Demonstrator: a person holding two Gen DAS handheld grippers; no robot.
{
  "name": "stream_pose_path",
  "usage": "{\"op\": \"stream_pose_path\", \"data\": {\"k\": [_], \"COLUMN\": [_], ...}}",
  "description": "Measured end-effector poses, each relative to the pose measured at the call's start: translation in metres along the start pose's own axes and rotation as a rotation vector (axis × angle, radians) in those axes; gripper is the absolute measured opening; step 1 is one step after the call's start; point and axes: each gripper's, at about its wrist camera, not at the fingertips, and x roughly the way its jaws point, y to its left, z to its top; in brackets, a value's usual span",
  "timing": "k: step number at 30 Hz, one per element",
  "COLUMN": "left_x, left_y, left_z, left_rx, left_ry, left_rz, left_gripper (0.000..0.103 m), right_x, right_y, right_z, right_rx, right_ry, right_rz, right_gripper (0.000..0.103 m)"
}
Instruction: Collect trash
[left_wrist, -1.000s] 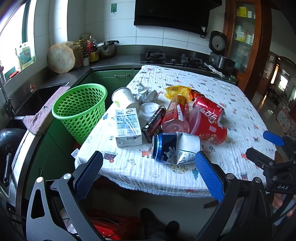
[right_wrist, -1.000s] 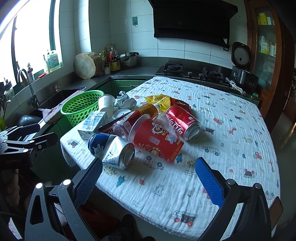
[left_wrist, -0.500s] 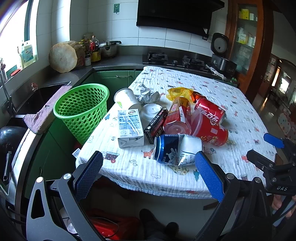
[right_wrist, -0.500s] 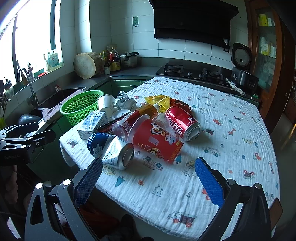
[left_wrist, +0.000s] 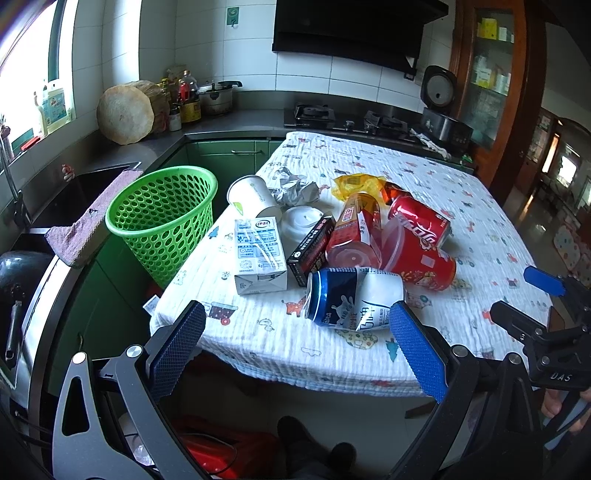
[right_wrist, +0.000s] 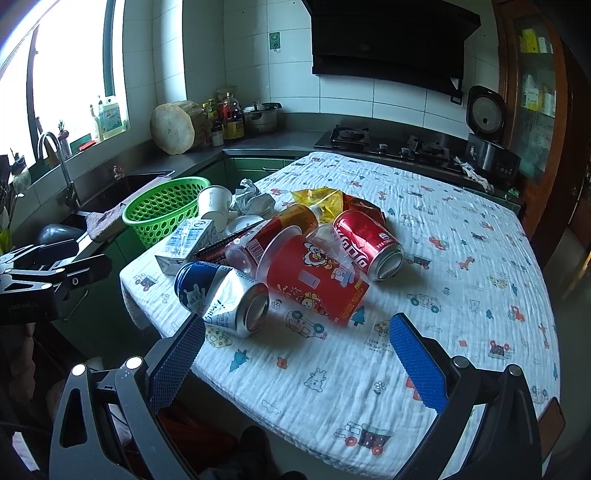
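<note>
Left wrist view has the dented blue-and-white can (left_wrist: 355, 302) lying on its side at the table's near edge, long axis running crosswise, just ahead of the wide-open, empty left gripper (left_wrist: 295, 339), nearer than the equally spread right gripper (right_wrist: 295, 343).

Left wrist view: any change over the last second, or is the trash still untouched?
The left tongs have eased slightly forward and up toward the table, so the dented blue-and-white can sits a little lower in view. Nothing was grasped or released. Both the left and the right tongs stay open and empty, and the trash pile and green basket are as they were.
</note>
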Motion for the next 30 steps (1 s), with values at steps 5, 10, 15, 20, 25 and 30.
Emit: {"op": "stream_pose_path", "data": {"k": [5, 10, 15, 20, 25, 30], "left_x": [0.001, 0.002, 0.003, 0.006, 0.010, 0.015], "left_y": [0.000, -0.002, -0.002, 0.001, 0.002, -0.002], "left_z": [0.001, 0.003, 0.005, 0.005, 0.003, 0.001], "left_rx": [0.002, 0.014, 0.016, 0.008, 0.013, 0.072], "left_ry": [-0.001, -0.004, -0.004, 0.005, 0.004, 0.007], "left_rz": [-0.004, -0.007, -0.013, -0.015, -0.022, -0.015], "left_gripper": [0.098, 0.098, 0.098, 0.097, 0.097, 0.097], "right_x": [0.001, 0.000, 0.000, 0.001, 0.008, 0.017], "right_y": [-0.001, -0.005, -0.008, -0.009, -0.011, -0.017], "right_z": [0.000, 0.000, 0.001, 0.002, 0.004, 0.009], "right_rx": [0.000, 0.007, 0.008, -0.002, -0.017, -0.052], "right_ry": [-0.001, -0.007, -0.009, -0.014, -0.007, 0.015], "right_rz": [-0.004, -0.001, 0.004, 0.017, 0.025, 0.055], "right_gripper": [0.097, 0.097, 0.096, 0.096, 0.094, 0.087]}}
